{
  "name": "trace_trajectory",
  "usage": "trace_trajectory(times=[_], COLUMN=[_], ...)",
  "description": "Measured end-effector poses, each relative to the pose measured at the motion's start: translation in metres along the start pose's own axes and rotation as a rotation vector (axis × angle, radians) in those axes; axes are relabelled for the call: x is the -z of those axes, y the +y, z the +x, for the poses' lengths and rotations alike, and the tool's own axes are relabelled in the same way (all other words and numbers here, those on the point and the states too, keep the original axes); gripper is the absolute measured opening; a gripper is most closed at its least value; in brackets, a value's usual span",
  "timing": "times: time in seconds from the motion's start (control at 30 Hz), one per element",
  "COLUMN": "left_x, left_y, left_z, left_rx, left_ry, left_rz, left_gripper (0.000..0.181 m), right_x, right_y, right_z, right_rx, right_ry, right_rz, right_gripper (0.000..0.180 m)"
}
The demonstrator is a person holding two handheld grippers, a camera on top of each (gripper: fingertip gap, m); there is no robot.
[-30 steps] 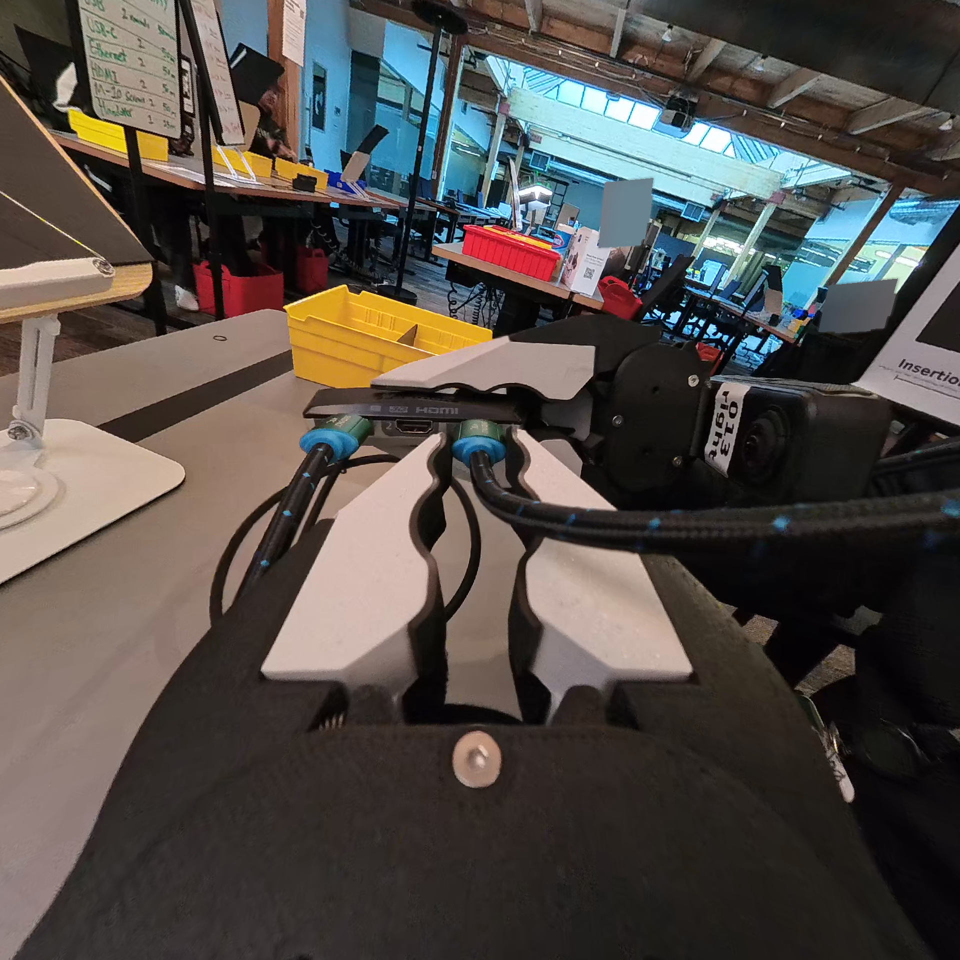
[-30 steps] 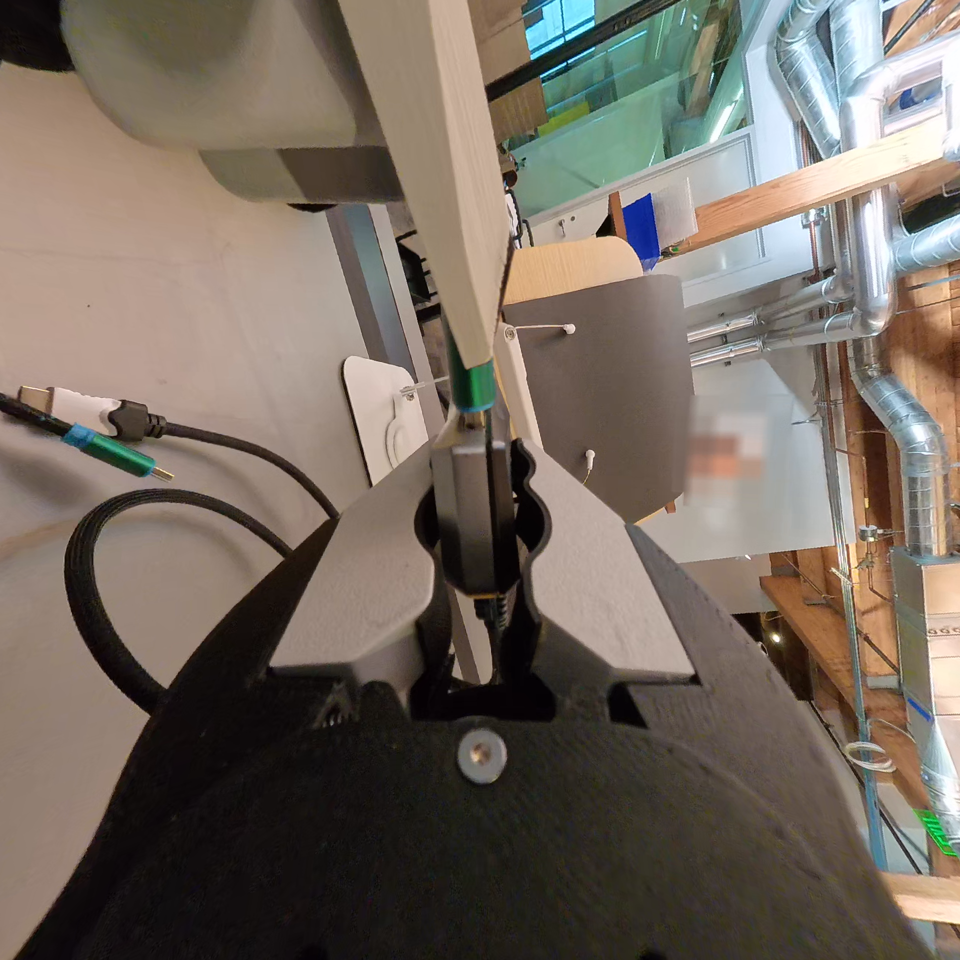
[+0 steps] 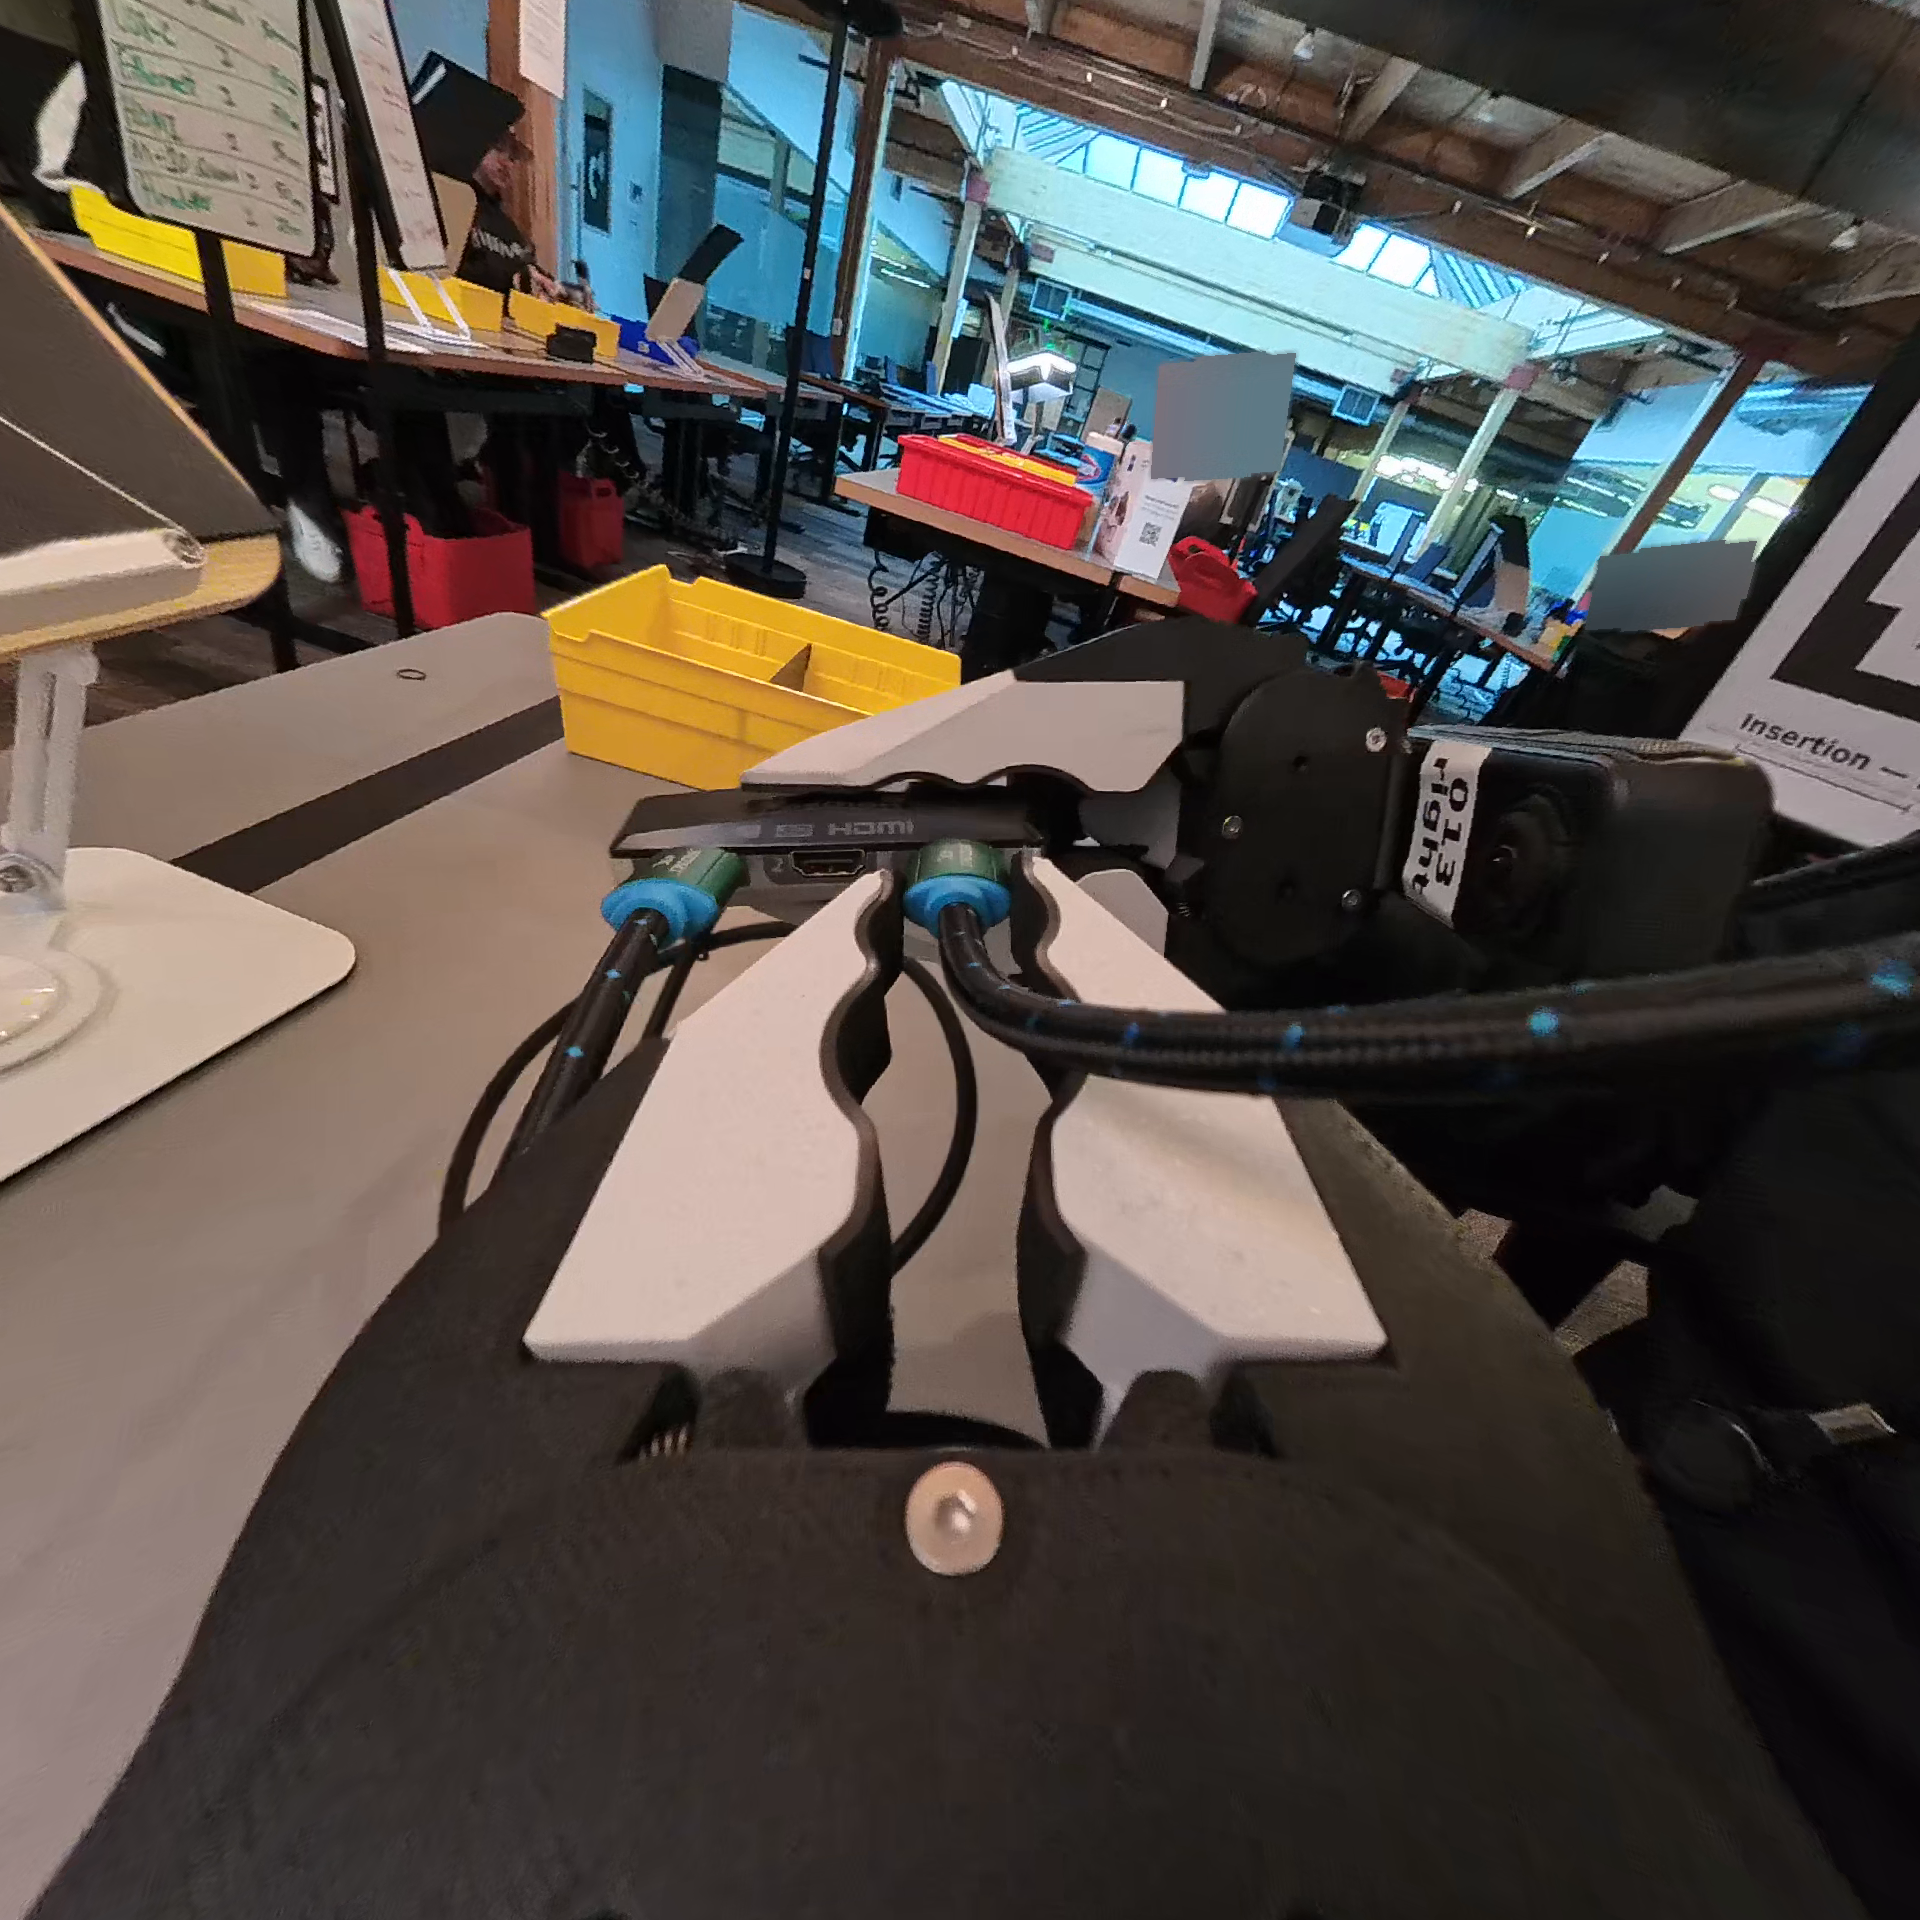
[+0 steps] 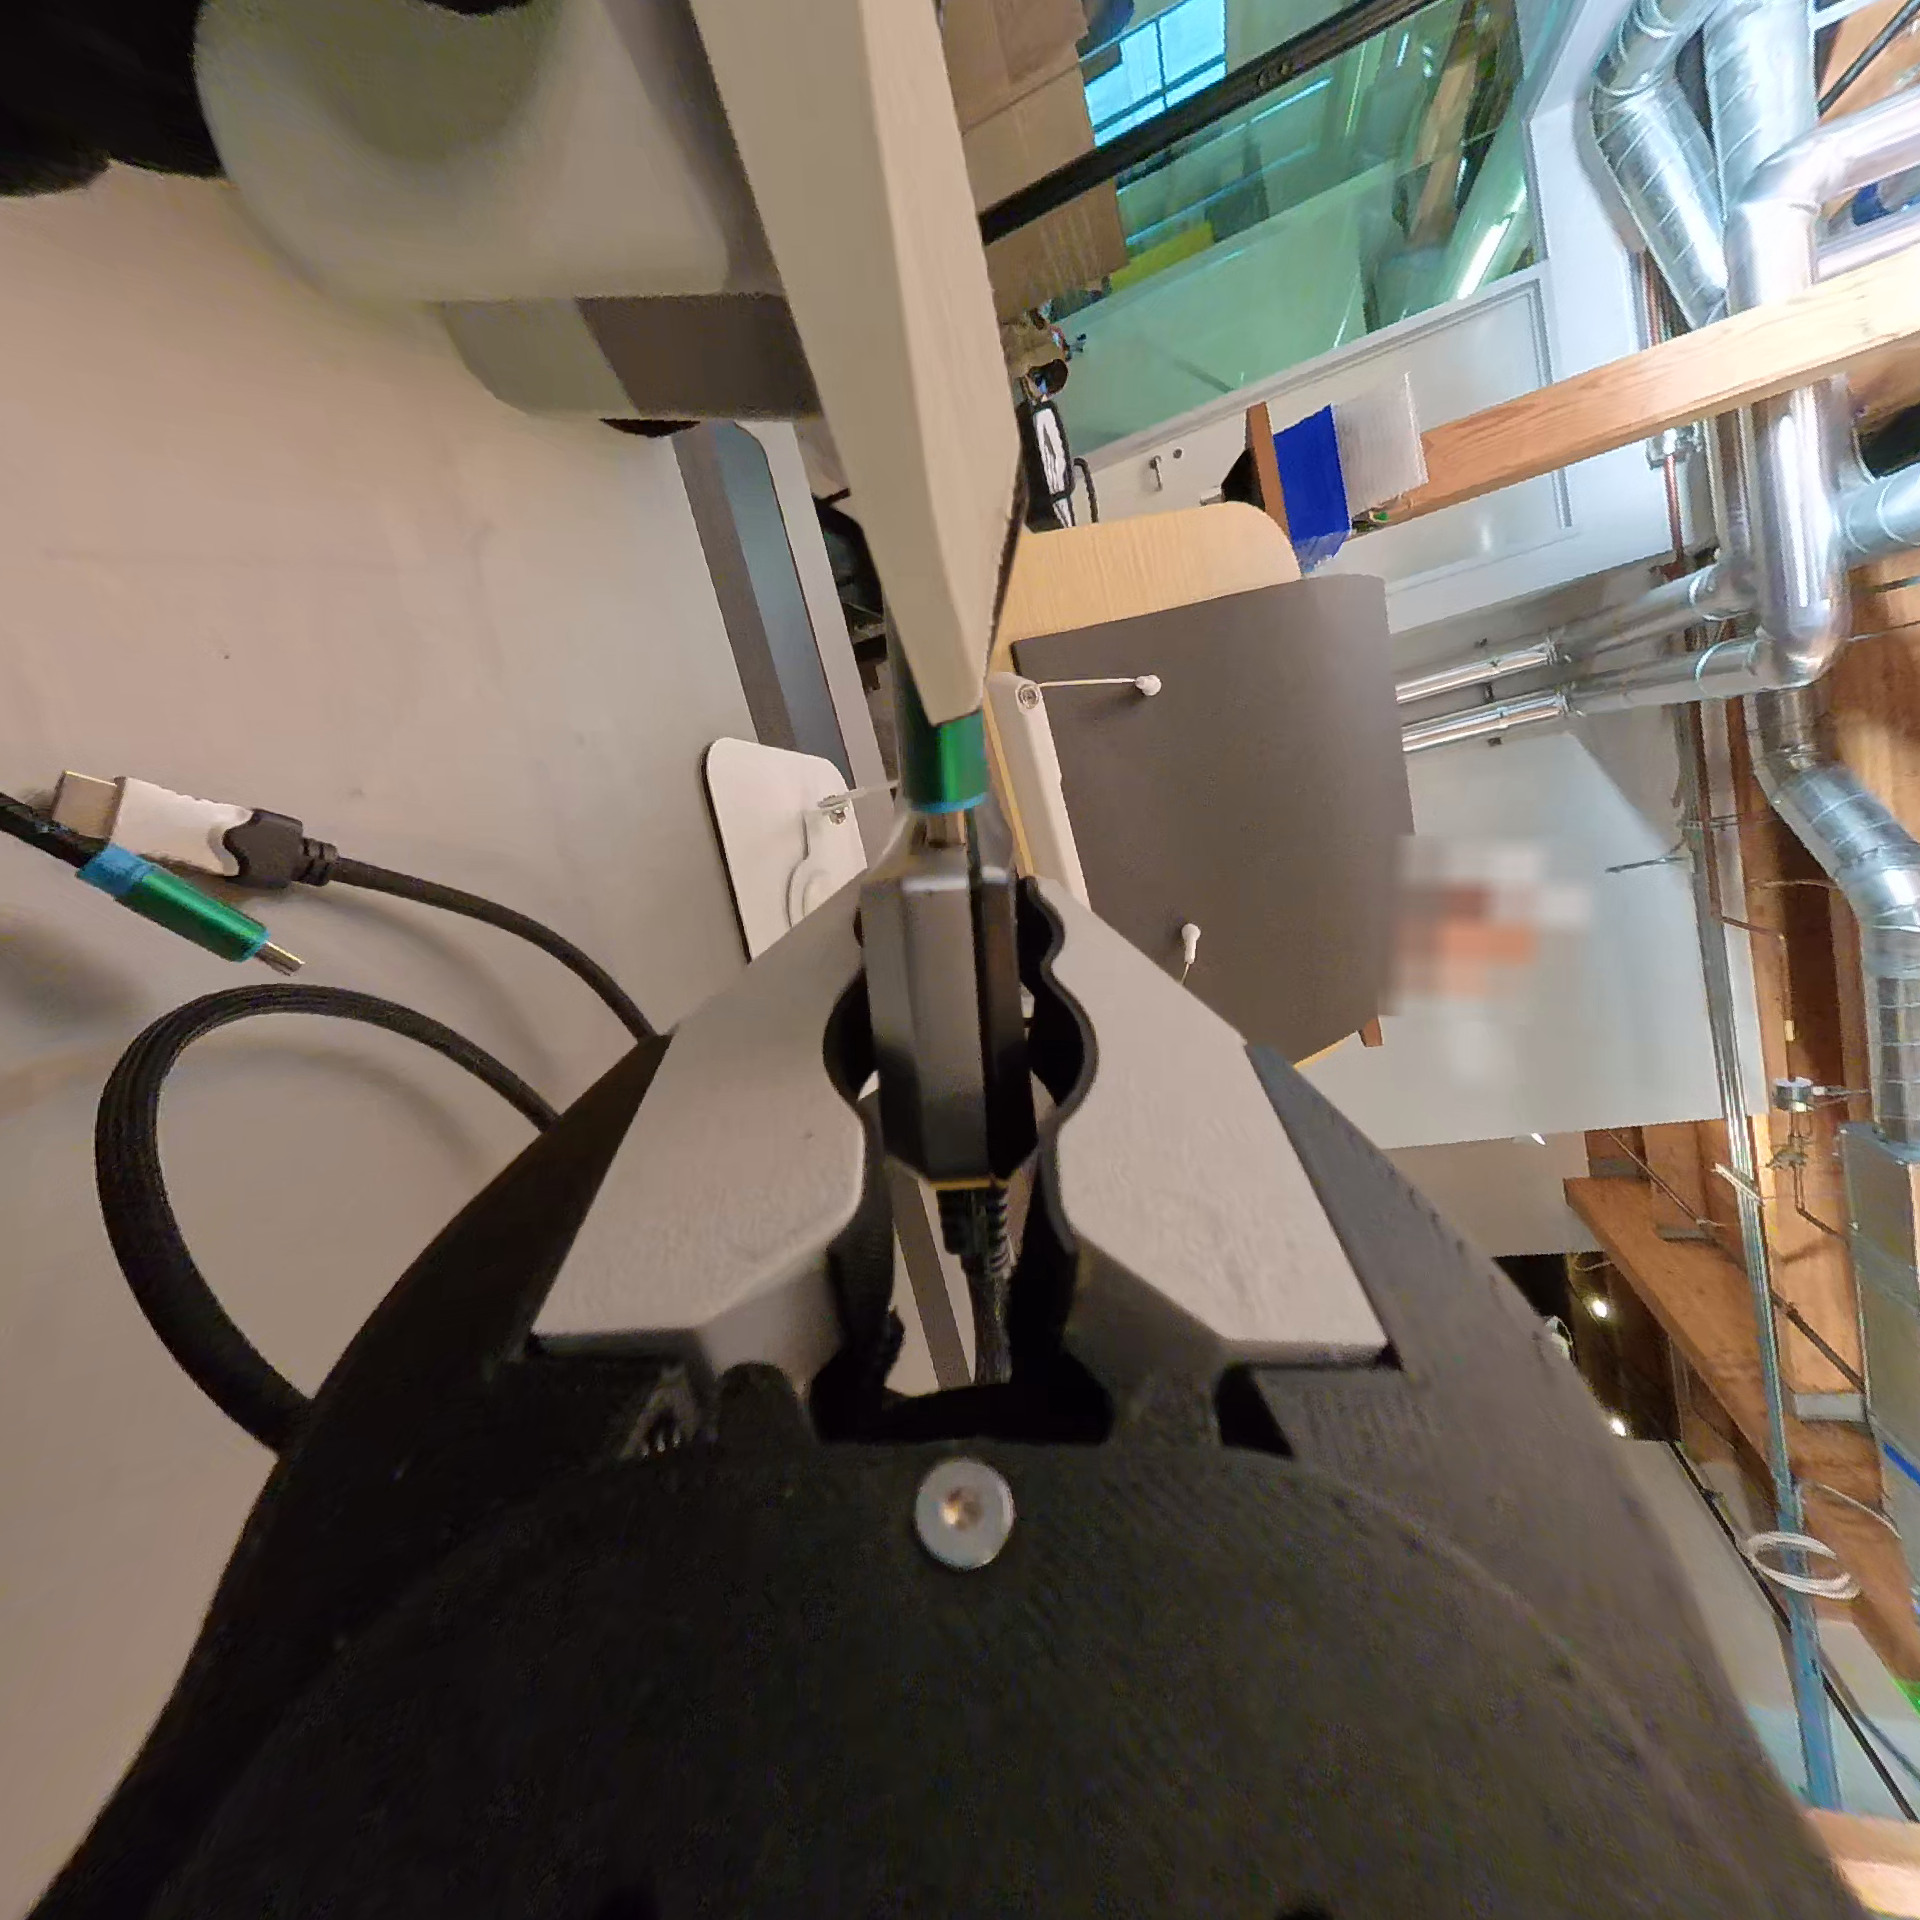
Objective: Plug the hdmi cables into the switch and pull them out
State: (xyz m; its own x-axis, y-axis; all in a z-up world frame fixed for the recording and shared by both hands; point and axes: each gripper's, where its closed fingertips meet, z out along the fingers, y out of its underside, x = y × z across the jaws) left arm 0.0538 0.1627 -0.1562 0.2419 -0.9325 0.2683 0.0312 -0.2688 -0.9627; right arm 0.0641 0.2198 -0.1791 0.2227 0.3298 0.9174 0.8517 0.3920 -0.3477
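Right tongs (image 4: 961, 940) clamped on the flat black HDMI switch box (image 3: 826, 828), lifted over the grey counter (image 3: 312, 914); left tongs (image 3: 951, 899) apart, straddling the green-and-blue metal plug (image 3: 951, 873) at the switch's right port. Another plug (image 3: 675, 883) sits in its left port, the middle port bare. Plug shell looks rigid and slick, braided cable stiff: grip the shell, not the cord.

One HDMI switch (image 3: 831, 828) is in sight, with two green-and-blue plugs (image 3: 675, 881) (image 3: 961, 871) seated in it and one port (image 3: 826, 862) open between them. Two hand-held grippers (image 3: 951, 894) (image 4: 961, 935) show. One yellow bin (image 3: 717, 675) stands behind; two loose cable ends (image 4: 187, 904) (image 4: 166, 821) lie on the tabletop (image 4: 312, 623)
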Motion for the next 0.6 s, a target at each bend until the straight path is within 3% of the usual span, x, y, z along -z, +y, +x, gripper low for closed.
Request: trace_trajectory(times=[0.3, 0.4, 0.57, 0.6], left_x=[0.005, 0.003, 0.001, 0.001], left_y=[0.002, 0.006, 0.010, 0.010], left_z=[-0.007, -0.003, -0.006, -0.006], left_rx=[0.043, 0.032, 0.038, 0.039], left_ry=[0.028, 0.038, 0.030, 0.031], left_rz=[-0.005, -0.022, -0.029, -0.028], left_gripper=[0.019, 0.019, 0.019, 0.019], right_x=[0.001, -0.005, -0.012, -0.012], right_y=[-0.013, -0.005, 0.001, 0.000], right_z=[-0.006, -0.005, -0.015, -0.019], right_rx=[-0.022, -0.054, -0.088, -0.082], right_ry=[-0.057, -0.060, -0.119, -0.135], right_rz=[0.069, 0.027, -0.010, -0.008], right_gripper=[0.021, 0.038, 0.052, 0.047])
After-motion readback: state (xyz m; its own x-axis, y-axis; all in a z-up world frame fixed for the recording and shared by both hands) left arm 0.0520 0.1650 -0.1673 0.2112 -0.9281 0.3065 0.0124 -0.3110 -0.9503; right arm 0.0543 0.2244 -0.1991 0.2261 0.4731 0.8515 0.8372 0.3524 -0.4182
